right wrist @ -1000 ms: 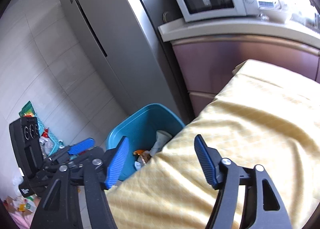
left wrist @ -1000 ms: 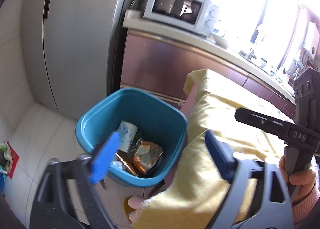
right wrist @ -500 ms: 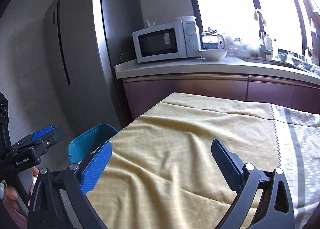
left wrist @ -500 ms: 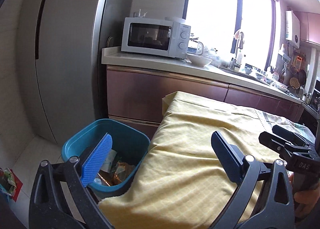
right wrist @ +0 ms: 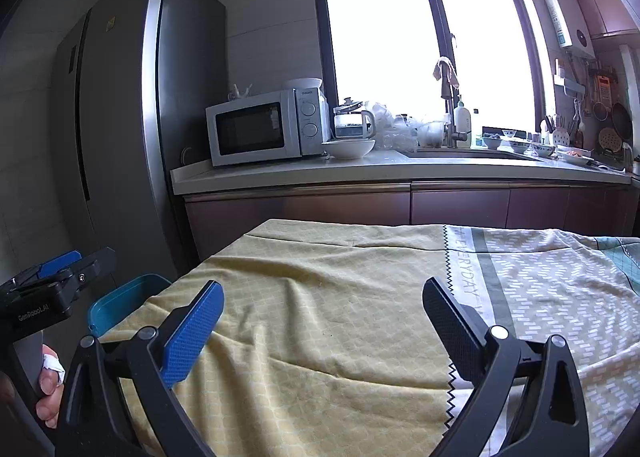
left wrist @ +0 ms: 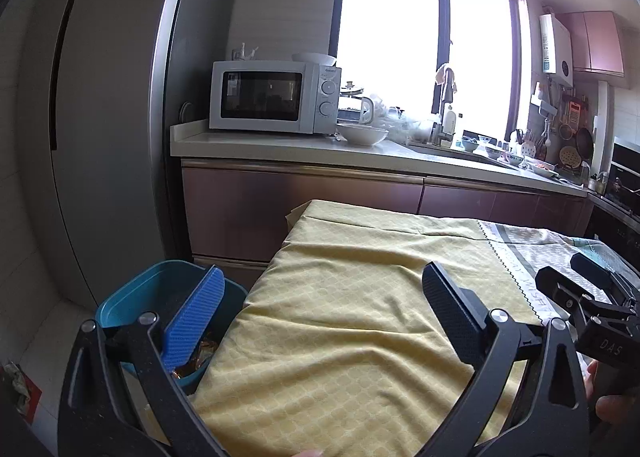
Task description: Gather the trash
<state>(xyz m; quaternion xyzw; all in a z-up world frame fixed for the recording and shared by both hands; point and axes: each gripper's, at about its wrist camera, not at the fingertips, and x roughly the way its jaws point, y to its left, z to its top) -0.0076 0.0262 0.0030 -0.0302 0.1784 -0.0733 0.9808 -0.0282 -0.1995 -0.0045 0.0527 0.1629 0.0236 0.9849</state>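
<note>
Both tools gape wide, nothing between the pads — the right tool (right wrist: 320,321) has just been opening; the blue bin (left wrist: 132,297), wrappers inside, sits on the floor at eight o'clock of the left tool (left wrist: 320,317), the nearer one; the table (right wrist: 340,297) shows no trash.

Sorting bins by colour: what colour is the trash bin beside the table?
Teal blue. The trash bin shows best in the left wrist view.
</note>
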